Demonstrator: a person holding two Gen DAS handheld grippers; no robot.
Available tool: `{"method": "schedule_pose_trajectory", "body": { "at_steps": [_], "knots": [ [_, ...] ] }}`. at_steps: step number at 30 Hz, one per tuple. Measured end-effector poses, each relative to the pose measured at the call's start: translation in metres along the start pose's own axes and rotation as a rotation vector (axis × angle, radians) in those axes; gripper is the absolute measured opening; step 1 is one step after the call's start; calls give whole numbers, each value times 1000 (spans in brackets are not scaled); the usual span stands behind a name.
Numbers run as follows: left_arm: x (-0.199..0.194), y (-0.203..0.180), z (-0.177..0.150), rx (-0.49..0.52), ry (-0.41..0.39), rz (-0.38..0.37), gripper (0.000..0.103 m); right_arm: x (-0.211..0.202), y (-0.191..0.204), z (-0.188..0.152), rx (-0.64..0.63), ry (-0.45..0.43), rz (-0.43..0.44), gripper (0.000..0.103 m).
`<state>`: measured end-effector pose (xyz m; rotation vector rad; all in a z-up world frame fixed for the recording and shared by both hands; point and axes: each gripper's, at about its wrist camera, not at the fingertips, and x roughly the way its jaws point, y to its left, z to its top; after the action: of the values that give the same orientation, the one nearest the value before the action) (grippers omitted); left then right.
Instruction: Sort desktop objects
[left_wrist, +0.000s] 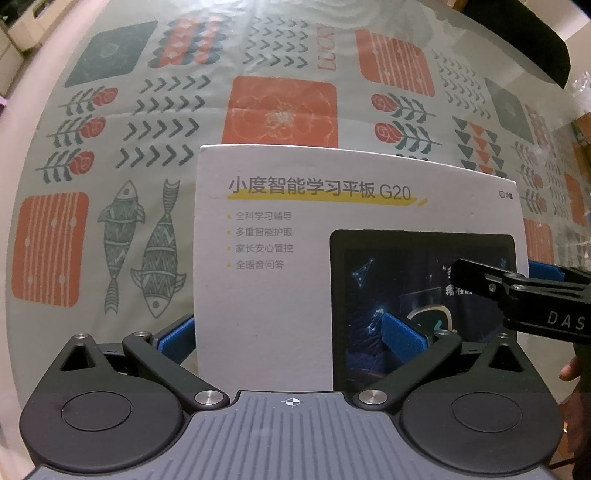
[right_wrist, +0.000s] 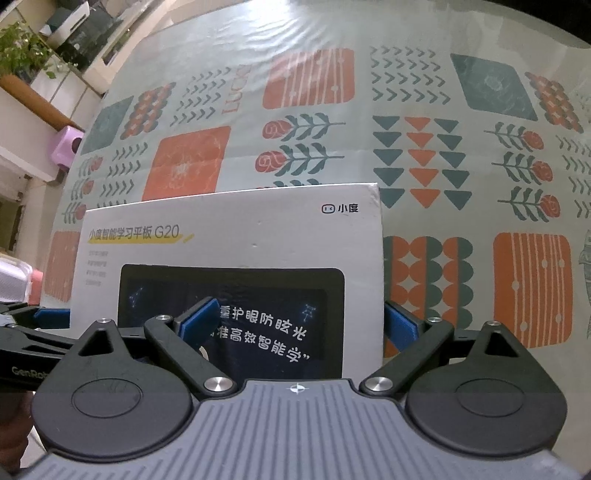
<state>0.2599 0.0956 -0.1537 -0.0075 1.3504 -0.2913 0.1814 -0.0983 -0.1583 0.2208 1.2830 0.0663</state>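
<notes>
The table (left_wrist: 280, 55), covered by a glossy patterned cloth (right_wrist: 424, 155), is seen beneath everything else, and nothing but the box is visible on it. The white tablet box (left_wrist: 280, 258) is held flat-faced between both tools, apparently just above or at the near part of the table; whether its underside is resting on the cloth cannot be told.

The left gripper (left_wrist: 291, 336) is closed across the box's left edge, one blue pad (left_wrist: 400, 330) being pressed on the printed face and the other tucked behind. The right gripper (right_wrist: 299, 319) is likewise pinched across the right edge, with one pad (right_wrist: 199, 317) on the screen picture and the other beyond the edge.

A slip is judged the main risk: the box is wide and smooth, and it is gripped only near its lower corners, so it could pivot or slide out if the two hands are moved unevenly. The cardboard could also be creased if the pinch is tightened. On release, sliding on the slick cloth is possible.
</notes>
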Motion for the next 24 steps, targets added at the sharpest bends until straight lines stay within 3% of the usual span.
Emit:
{"method": "schedule_pose_trajectory", "body": {
  "at_steps": [8,12,15,24],
  "knots": [
    [-2,2,-5,-8,-38,-8,103,-3,-1,-11,8,-75,-1,103],
    [-6,3,-2,-11,-29,-2,103,-8,-9,-15,82,-112,18,103],
    [-25,-3,-4,17,-112,65,103,-18,-11,-16,90,-117,27,103],
    [-69,-9,15,47,-223,74,103,-79,-6,-5,78,-322,-5,103]
  ]
}}
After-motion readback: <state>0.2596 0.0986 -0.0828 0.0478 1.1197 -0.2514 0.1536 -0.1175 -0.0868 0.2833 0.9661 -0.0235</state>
